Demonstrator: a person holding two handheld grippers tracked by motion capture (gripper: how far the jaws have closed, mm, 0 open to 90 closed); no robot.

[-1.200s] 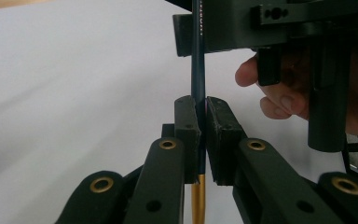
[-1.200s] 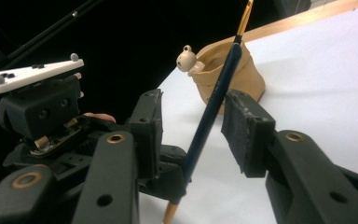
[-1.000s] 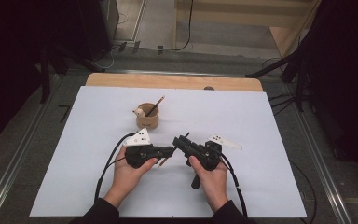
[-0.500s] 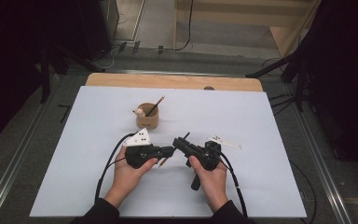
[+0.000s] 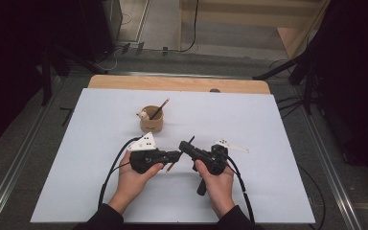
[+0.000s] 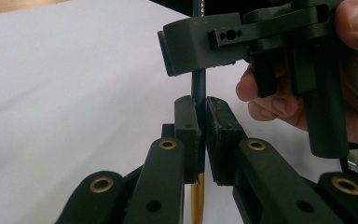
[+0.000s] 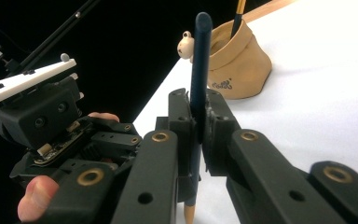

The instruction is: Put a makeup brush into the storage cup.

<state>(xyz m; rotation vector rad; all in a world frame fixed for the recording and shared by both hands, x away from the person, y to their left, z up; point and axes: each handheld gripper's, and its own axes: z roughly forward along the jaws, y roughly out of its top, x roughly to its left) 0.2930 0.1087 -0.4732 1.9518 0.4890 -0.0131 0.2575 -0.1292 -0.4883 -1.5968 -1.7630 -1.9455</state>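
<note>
The right hand-held gripper has just been closing and now pinches the pen; the left hand-held gripper clamps it too, so a handover or cap pull looks ready.

Hidden: my pencil's midsection sits behind the tool pads | Cut off: its yellow end at the frame bottom | Too small: print on the tan cup
</note>
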